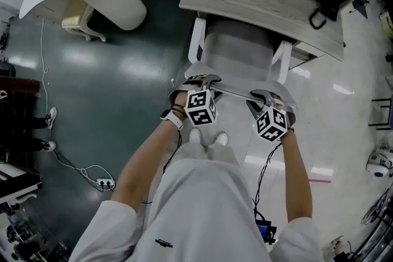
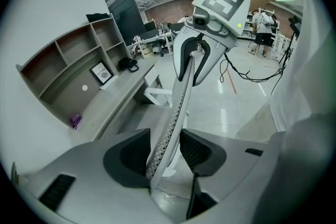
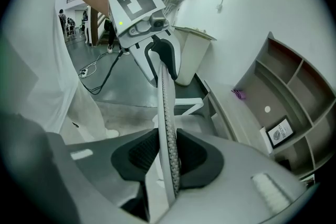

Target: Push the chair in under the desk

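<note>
Hold: left gripper (image 2: pixel 164 150) clamped on backrest rim (image 1: pixel 236 93), jaws wide; right gripper (image 3: pixel 167 157) clamped on same rim, narrower; chair (image 1: pixel 196 34) ahead of both, seat (image 1: pixel 239 47) partly under desk (image 1: pixel 258 3) beyond; likely light, slides easily on smooth floor (image 1: pixel 344 107); mesh flexes, rigid rim best grip.

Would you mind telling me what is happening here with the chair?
A person stands behind a white chair, a gripper in each hand. The left gripper and right gripper have their jaws closed on the top edge of the backrest. The chair faces the desk, most of its seat showing in front, so it is not yet fully under.
</note>
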Available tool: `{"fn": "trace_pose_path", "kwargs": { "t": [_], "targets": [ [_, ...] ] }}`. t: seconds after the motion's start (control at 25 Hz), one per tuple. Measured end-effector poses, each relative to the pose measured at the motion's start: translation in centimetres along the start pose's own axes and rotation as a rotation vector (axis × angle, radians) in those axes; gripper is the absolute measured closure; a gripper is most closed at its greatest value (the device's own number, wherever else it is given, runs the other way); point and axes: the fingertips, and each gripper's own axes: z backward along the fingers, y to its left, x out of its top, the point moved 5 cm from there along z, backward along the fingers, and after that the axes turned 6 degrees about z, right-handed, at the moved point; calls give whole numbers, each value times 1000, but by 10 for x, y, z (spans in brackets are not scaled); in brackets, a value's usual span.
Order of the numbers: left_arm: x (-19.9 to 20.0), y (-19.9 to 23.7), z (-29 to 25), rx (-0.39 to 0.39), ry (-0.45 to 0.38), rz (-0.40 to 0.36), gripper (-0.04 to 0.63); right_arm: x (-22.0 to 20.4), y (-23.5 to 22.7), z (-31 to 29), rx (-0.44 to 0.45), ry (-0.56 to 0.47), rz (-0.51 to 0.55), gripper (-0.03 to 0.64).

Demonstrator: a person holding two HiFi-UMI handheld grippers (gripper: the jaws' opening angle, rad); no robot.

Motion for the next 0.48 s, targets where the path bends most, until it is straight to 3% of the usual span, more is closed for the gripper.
{"fn": "trace_pose_path", "kwargs": {
  "t": [0.48],
  "targets": [
    [7,-5,-5,-9,1,-11,419,-8,2,5,8,15,-30,505]
  ]
}}
